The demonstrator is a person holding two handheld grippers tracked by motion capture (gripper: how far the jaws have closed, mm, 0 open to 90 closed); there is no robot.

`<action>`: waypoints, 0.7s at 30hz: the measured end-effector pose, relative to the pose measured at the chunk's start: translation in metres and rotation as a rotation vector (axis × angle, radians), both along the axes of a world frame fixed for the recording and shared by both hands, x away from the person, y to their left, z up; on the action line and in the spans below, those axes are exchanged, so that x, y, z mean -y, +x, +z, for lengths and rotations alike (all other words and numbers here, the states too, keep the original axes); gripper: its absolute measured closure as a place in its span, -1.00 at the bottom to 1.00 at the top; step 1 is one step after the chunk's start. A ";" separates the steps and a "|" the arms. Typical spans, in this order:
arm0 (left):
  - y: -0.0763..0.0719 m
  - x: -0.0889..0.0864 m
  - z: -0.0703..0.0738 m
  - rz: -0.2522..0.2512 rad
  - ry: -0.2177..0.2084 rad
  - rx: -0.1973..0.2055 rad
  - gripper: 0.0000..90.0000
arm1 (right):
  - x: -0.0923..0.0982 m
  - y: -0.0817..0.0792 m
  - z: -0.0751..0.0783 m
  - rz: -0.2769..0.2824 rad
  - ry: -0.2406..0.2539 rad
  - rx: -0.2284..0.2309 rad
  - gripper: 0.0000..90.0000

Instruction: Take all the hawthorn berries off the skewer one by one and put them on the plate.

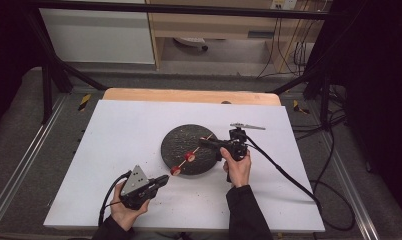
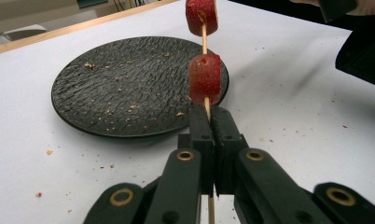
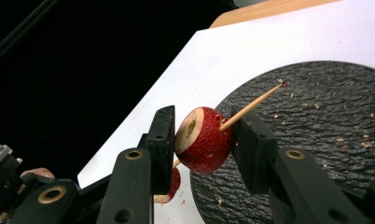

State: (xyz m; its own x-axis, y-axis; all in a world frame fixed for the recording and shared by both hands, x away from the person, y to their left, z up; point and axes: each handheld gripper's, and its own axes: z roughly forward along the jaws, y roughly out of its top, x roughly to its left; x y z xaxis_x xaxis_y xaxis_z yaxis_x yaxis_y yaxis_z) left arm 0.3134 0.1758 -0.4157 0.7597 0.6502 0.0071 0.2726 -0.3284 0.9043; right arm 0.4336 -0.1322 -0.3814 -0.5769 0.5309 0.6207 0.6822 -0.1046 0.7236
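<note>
A thin wooden skewer carries two red fruit pieces over a black textured plate. My left gripper is shut on the skewer's lower end, its jaws pressed together around the stick. The lower fruit piece sits just above those jaws, and the upper piece is farther up. My right gripper reaches in from the right. Its jaws stand on either side of the upper piece and touch it on both sides. The skewer's pointed tip sticks out beyond, over the plate.
A white sheet covers the table, with a wooden edge showing at the back. Crumbs lie scattered on the plate and on the sheet near it. Cables trail from both grippers, and a dark frame stands around the table.
</note>
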 end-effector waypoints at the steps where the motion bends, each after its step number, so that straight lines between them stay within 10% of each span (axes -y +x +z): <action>1: 0.000 0.000 0.000 -0.001 -0.001 0.003 0.97 | 0.001 0.001 0.001 0.000 0.000 -0.001 0.40; 17: 0.002 -0.018 -0.004 0.034 -0.022 -0.027 0.97 | 0.030 0.020 0.022 -0.153 -0.061 0.064 0.39; 21: 0.004 -0.022 -0.005 0.058 -0.034 -0.037 0.96 | 0.029 0.028 0.014 -0.163 -0.144 0.073 0.39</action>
State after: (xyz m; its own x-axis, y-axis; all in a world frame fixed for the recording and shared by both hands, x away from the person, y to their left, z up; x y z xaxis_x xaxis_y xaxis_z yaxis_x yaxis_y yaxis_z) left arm 0.3171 0.1979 -0.4203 0.7198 0.6928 -0.0428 0.3235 -0.2802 0.9038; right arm 0.4619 -0.1615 -0.3673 -0.5172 0.7008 0.4912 0.6097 -0.1011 0.7862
